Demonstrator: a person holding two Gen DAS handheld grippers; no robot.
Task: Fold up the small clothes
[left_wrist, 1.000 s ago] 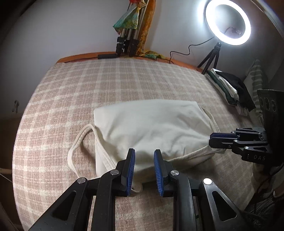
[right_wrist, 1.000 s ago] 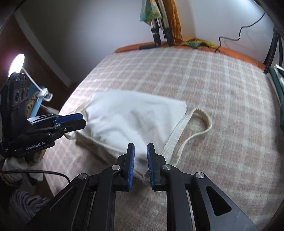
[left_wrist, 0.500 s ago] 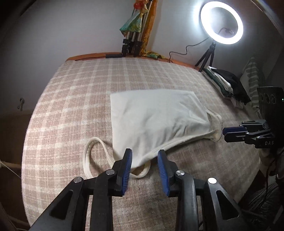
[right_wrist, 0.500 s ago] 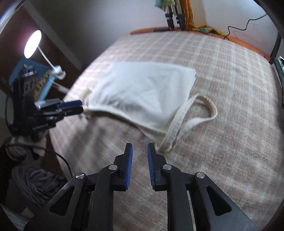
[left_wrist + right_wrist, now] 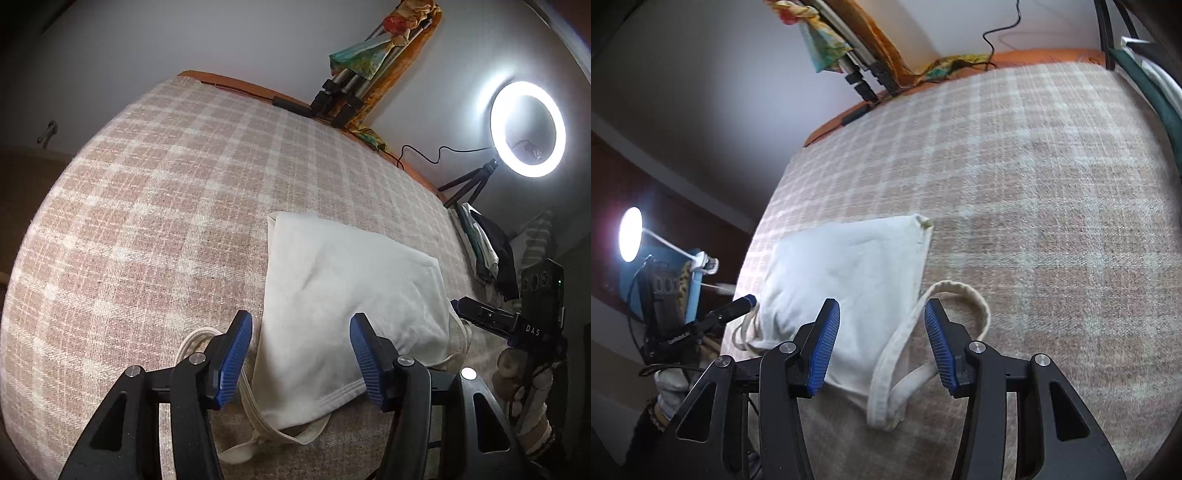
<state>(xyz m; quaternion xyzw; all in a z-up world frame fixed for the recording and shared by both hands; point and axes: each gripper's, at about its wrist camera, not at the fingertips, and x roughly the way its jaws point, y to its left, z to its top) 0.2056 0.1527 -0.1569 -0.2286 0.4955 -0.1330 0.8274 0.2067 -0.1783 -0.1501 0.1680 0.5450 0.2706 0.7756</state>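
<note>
A cream sleeveless top [image 5: 343,306] lies folded flat on the checked bed cover [image 5: 155,206]; it also shows in the right wrist view [image 5: 849,280]. Its shoulder straps [image 5: 905,354] loop out at the near edge. My left gripper [image 5: 301,358] is open, its blue pads either side of the top's near hem, just above the cloth. My right gripper [image 5: 881,350] is open over the strap and the near corner. Each gripper shows at the edge of the other's view, the right one [image 5: 480,314] and the left one [image 5: 735,306], both beside the top's side edges.
A lit ring light on a tripod [image 5: 526,129] stands at the bed's right side, next to a pile of folded clothes [image 5: 487,254]. A tripod with coloured cloth [image 5: 354,74] leans at the far edge. A small lamp [image 5: 631,234] is to the left.
Both grippers have opened wide from nearly shut and let go of the top. They have tilted and moved closer over the top's near edge, which now lies flat.
</note>
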